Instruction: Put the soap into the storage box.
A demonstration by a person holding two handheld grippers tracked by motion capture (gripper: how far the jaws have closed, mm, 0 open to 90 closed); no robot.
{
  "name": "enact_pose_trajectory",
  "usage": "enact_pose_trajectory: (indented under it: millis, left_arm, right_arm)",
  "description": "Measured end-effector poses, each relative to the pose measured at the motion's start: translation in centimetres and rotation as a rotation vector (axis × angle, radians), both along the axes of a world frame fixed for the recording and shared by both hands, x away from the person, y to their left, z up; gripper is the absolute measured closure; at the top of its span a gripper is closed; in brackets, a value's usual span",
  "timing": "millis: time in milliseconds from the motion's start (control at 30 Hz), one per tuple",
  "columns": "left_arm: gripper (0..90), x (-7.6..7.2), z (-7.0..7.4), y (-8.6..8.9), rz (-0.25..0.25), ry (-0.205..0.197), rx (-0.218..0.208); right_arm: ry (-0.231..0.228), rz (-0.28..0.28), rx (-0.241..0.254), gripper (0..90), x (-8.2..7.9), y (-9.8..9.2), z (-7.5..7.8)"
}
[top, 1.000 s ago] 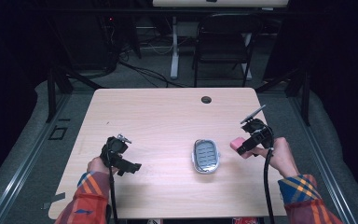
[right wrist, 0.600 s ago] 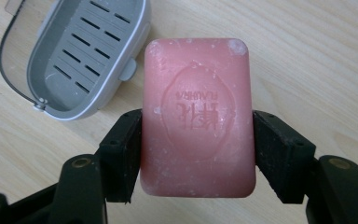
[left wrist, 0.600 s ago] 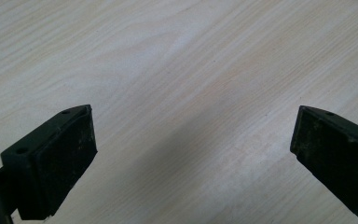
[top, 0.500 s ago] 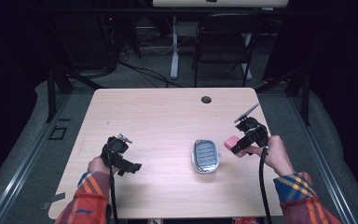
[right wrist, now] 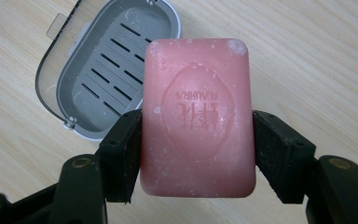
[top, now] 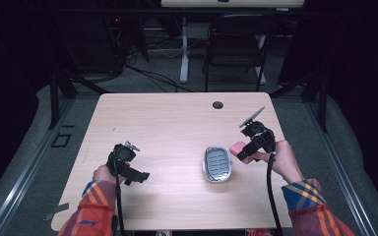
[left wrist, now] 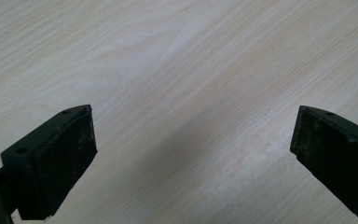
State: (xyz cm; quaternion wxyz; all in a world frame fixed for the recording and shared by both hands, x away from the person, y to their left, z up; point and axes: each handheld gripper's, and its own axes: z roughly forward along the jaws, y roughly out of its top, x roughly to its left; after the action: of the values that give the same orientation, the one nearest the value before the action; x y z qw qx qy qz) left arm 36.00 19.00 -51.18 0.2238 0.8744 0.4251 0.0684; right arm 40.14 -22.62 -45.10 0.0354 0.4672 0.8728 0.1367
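Dark surroundings frame a pale wooden bench (top: 177, 128), seen from above, with a person's plaid-sleeved forearms coming in from the near edge.

All places are given from the soap dish (top: 217, 163), a grey oval tray with drain slots lying empty on the bench, its long axis running toward and away from the person.

Just to the dish's right, the right gripper (top: 239, 150) holds a pink soap (right wrist: 196, 116) bar above the bench. Its jaws are clamped on the bar's two long sides. In the right gripper view the bar's long axis runs straight out ahead of the jaws, and the dish lies ahead and to the left of the bar, its long axis slanted against the bar's. Soap and dish are near but apart.

Far to the dish's left, the left gripper (left wrist: 193, 154) hangs over bare wood, its jaws spread wide with nothing between them.

The right hand is plainly the nearer one. Setting the soap in would likely call for a short move left and a slight turn to line bar with dish.
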Motion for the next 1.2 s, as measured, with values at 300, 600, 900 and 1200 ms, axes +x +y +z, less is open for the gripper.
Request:
enact_pose_trajectory:
  millis: [300,600,900,1200]
  left_arm:
    - [0.1,0.0,0.0,-0.1,-0.002,0.002,0.004]
    - [0.1,0.0,0.0,-0.2,-0.013,0.002,0.014]
    - [0.1,-0.1,0.0,-0.3,-0.022,-0.001,0.020]
    - [0.1,-0.1,-0.1,-0.3,-0.032,0.004,0.017]
  right_arm:
    - [-0.016,0.030,-0.035,36.6,0.3,2.8,-0.8]
    - [-0.010,0.053,-0.077,36.6,0.6,4.5,-1.4]
    - [-0.012,0.062,-0.116,36.5,0.7,6.0,-2.2]
    - [-0.006,0.070,-0.112,36.3,0.6,7.0,-2.8]
